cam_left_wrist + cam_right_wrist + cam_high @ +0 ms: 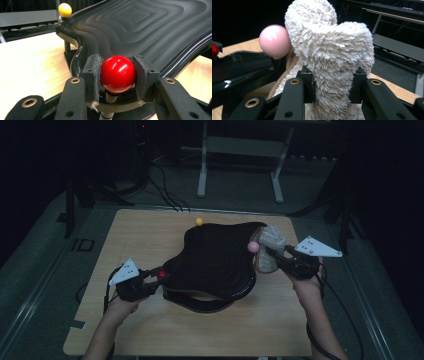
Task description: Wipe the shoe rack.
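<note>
Tray: a glossy black ridged tray [215, 262] with a wavy outline and stepped, concentric ripples on its upper face; it sits raised near the middle of the desk [150, 240].
Red knob: a shiny red ball [118, 74] on a short stem at the tray's near-left corner.
Left claw: the left claw [118, 75] is closed on the red ball, a frayed pad pressing each side of it; the claw comes in from the tray's left edge.
Cloth: a fluffy off-white cloth [332, 57], deep pile, bunched into a folded lump; it stands against the tray's right corner.
Right claw: the right claw [332, 86] pinches the cloth at its narrow lower part, the bulk rising above the jaws.
Pink knob: a pale pink ball [274, 41] at the tray's right edge, touching the cloth's side.
Yellow knob: a yellow ball [199, 221] at the tray's far corner, apart from both claws.
Surroundings: a metal frame [240, 160] stands on the floor beyond the tray; dark cables trail there.
Obstructions: the cloth hides part of the tray's right corner.
</note>
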`<state>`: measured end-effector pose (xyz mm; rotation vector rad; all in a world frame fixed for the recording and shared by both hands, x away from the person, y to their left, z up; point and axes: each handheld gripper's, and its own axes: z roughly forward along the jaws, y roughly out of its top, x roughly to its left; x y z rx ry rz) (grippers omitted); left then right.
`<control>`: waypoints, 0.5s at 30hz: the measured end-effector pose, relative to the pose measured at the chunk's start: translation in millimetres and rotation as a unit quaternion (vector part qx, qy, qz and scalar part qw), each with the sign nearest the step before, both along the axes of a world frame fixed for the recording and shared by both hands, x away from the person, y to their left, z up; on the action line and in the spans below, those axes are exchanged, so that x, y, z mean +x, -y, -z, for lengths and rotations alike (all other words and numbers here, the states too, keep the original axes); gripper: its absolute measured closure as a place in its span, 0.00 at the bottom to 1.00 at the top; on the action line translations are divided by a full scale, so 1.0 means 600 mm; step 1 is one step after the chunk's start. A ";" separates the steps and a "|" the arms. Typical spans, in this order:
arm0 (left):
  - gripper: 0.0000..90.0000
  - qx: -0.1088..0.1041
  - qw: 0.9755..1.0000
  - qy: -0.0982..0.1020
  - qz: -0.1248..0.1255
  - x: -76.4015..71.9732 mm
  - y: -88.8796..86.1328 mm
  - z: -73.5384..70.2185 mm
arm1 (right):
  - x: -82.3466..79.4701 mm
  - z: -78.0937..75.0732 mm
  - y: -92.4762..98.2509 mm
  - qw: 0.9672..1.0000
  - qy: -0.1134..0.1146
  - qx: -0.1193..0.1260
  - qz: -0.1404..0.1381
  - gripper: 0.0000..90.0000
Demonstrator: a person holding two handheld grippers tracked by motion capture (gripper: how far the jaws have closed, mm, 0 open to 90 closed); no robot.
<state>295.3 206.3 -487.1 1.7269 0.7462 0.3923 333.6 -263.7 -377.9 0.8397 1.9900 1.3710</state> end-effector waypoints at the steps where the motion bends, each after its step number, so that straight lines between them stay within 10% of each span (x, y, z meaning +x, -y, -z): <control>1: 0.66 0.001 1.000 0.000 0.000 0.000 0.000 0.000 | 0.003 0.002 0.000 1.000 -0.001 -0.003 0.003 0.73; 7: 0.66 0.002 1.000 -0.001 0.000 0.000 0.000 -0.001 | 0.014 0.017 0.017 0.999 -0.012 0.000 0.030 0.73; 15: 0.66 0.007 1.000 -0.002 0.002 0.001 0.000 -0.002 | 0.023 -0.030 0.009 1.000 0.013 0.010 0.023 0.73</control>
